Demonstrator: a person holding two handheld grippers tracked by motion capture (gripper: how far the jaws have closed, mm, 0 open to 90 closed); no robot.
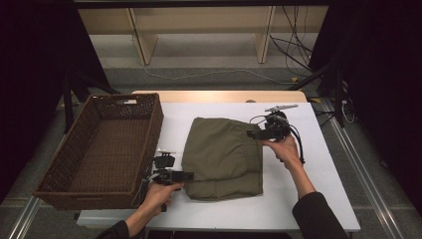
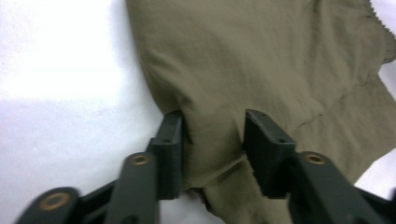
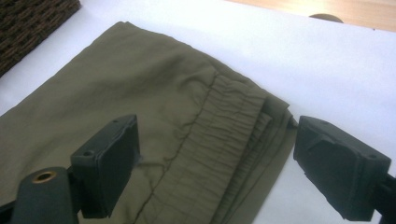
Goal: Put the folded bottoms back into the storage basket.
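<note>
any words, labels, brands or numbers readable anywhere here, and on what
None can be read.
Folded olive garment: plain cloth, no tag or print in view.
Wicker basket: a pale patch at its far wall, too small and blurred to read.
White table: no markings.
Left tongs and right tongs: black, no lettering visible.

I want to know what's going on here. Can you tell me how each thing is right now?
Olive garment: folded, lying flat on the white table.
Wicker basket: upright, nothing inside.
Left hand-held gripper: jaws partly closed around a bunched fold at the garment's edge.
Right hand-held gripper: jaws wide open on either side of the elastic waistband corner, not gripping.
</note>
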